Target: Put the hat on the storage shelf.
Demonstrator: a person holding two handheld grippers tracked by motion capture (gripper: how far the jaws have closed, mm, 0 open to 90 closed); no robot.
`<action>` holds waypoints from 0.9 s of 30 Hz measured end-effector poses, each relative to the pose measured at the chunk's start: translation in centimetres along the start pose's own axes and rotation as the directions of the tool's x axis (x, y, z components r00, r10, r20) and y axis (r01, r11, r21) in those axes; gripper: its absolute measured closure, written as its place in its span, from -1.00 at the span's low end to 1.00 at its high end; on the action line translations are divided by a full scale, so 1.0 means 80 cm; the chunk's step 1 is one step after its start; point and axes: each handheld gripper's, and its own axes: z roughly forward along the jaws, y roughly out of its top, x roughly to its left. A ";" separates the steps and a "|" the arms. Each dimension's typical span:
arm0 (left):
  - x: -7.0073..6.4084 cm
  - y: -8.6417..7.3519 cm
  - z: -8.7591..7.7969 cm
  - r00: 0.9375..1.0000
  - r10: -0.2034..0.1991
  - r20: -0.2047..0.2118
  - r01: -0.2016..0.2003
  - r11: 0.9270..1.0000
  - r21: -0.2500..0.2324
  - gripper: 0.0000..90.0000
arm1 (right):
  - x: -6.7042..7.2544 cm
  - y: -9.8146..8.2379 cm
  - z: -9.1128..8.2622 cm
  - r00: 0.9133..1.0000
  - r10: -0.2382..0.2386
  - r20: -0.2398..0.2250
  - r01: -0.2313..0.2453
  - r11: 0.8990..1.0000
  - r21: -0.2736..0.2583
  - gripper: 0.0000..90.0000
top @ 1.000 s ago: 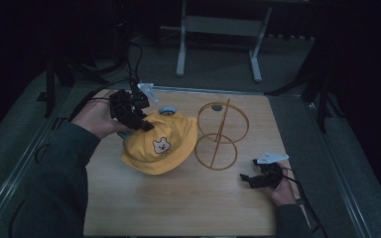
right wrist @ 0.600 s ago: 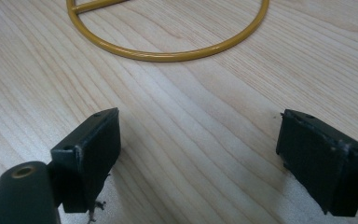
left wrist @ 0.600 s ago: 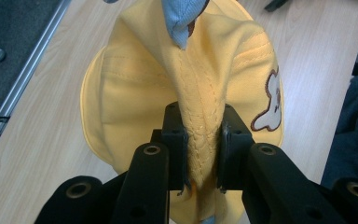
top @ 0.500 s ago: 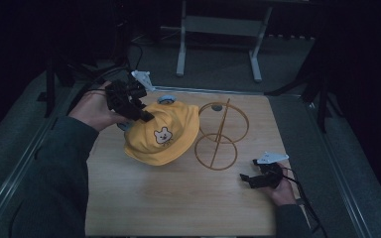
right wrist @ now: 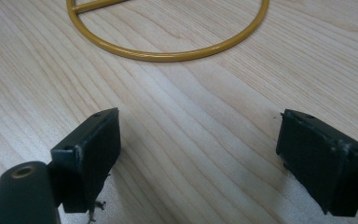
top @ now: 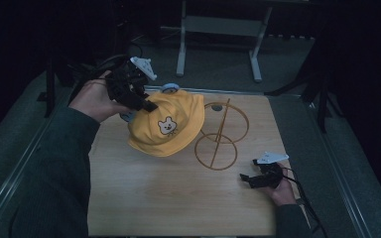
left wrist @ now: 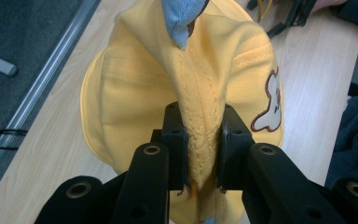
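A yellow cap (top: 166, 128) with a bear face on its front hangs lifted above the wooden table (top: 144, 198), left of a golden wire stand (top: 222, 131). My left gripper (top: 148, 105) is shut on a pinched fold of the cap's crown (left wrist: 200, 135), and a blue cloth tab (left wrist: 182, 21) sticks up beyond it. My right gripper (top: 244, 178) rests open near the table's right edge, just below the stand's base ring (right wrist: 168, 51). Bare wood lies between its fingers (right wrist: 93, 154).
The stand has an upright ring (top: 230, 116) and a flat base ring (top: 216, 151) at the table's middle right. A metal frame (top: 218, 29) stands on the dark floor beyond the far edge. Cables trail from both grippers.
My left gripper has carried the cap up and slightly right, off the table toward the stand. The right gripper has stayed in place, open.
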 end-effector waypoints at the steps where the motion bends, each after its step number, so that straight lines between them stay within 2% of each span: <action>1: 0.001 0.001 -0.001 1.000 -0.001 -0.002 0.001 1.000 -0.003 0.70 | 0.000 0.000 0.000 1.000 0.000 0.000 0.000 1.000 0.000 -0.70; 27: 0.017 0.027 -0.013 1.000 -0.015 0.014 0.016 0.997 -0.074 0.70 | 0.000 0.000 0.000 1.000 0.001 0.000 -0.001 1.000 -0.001 -0.70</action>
